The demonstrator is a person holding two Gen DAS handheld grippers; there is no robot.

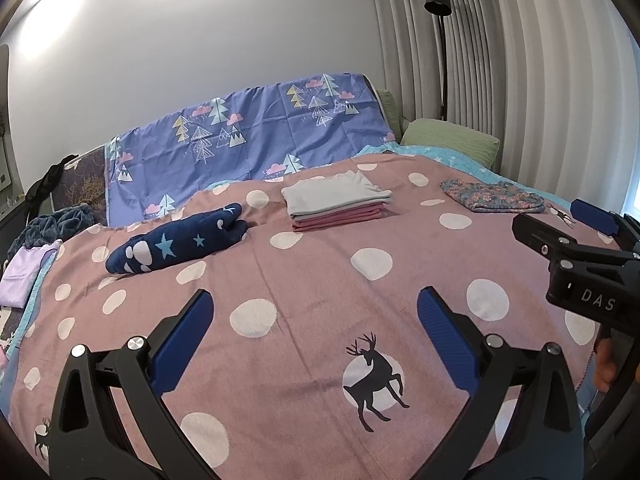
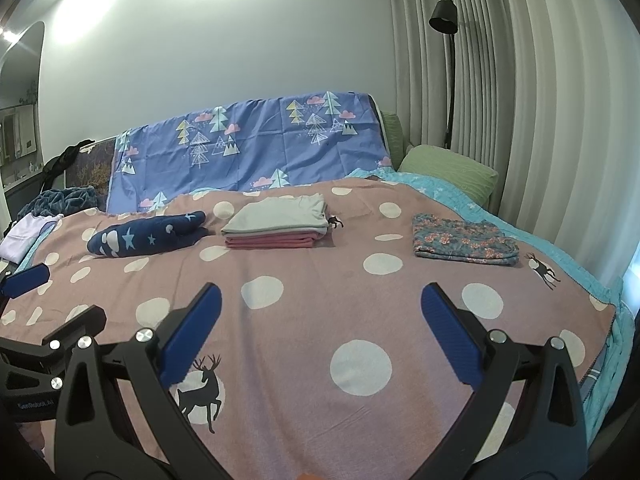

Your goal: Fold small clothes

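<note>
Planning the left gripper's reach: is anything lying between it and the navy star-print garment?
Nothing visible. Only bare pink dotted blanket lies between the open left gripper and the navy star-print garment; the folded stack sits off to the right.

Black left gripper, blue ribbed fingers, silver screws, right gripper alike

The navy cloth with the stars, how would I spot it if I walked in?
Find the pink spotted bedspread covering the bed. Three lots of clothes lie across its far half; the navy cloth is the leftmost, left of the folded grey and pink stack. Unlike that stack and the flat floral piece, it is a loose roll with pale stars and clouds.
</note>
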